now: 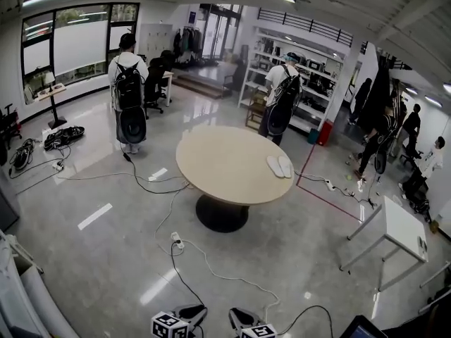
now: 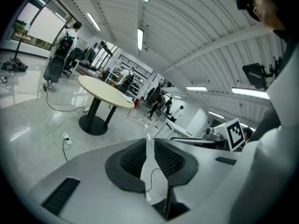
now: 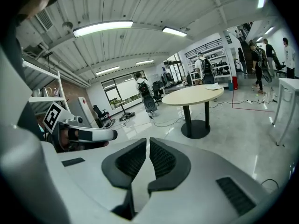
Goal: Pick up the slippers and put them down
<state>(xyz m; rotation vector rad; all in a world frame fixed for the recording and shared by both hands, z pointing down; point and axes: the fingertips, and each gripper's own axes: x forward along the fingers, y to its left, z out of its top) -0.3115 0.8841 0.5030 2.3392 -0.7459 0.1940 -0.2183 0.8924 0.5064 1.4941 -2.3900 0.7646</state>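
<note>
A pair of white slippers [image 1: 280, 166] lies side by side near the right edge of the round beige table [image 1: 225, 162], far ahead of me. Both grippers show only at the bottom edge of the head view, well short of the table: the left gripper [image 1: 193, 311] and the right gripper [image 1: 239, 317]. In the left gripper view, my left gripper [image 2: 149, 139] has a thin gap between its jaws with nothing in it; the table [image 2: 100, 87] is at the upper left. My right gripper [image 3: 148, 140] is shut and empty, with the slippers [image 3: 214, 87] on the table [image 3: 191, 95] ahead.
Cables and a power strip [image 1: 177, 242] trail over the glossy floor between me and the table's black pedestal [image 1: 221, 213]. A small white table [image 1: 400, 229] stands at the right. Two people with backpacks [image 1: 130, 90] [image 1: 282, 97] stand beyond the table, and others stand at the far right near the shelves [image 1: 306, 72].
</note>
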